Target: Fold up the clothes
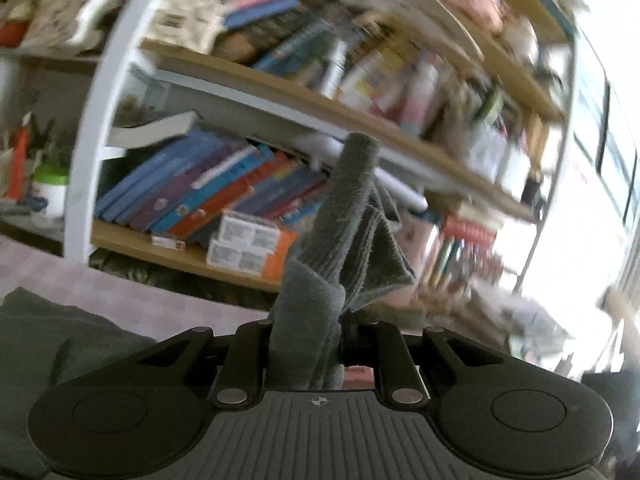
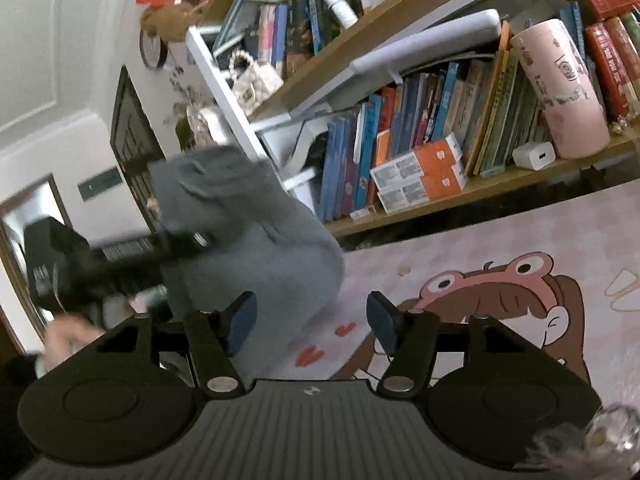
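The left gripper (image 1: 320, 320) was clamped on the grey garment (image 1: 344, 232), lifted off the desk (image 2: 500, 248). The right gripper (image 2: 312, 324) stood apart, holding nothing, above the desk's pink mat.

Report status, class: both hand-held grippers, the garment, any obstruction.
Left hand-held gripper shut on grey garment, lifted off pink mat. Right hand-held gripper open, nothing between pads. No obstruction seen.
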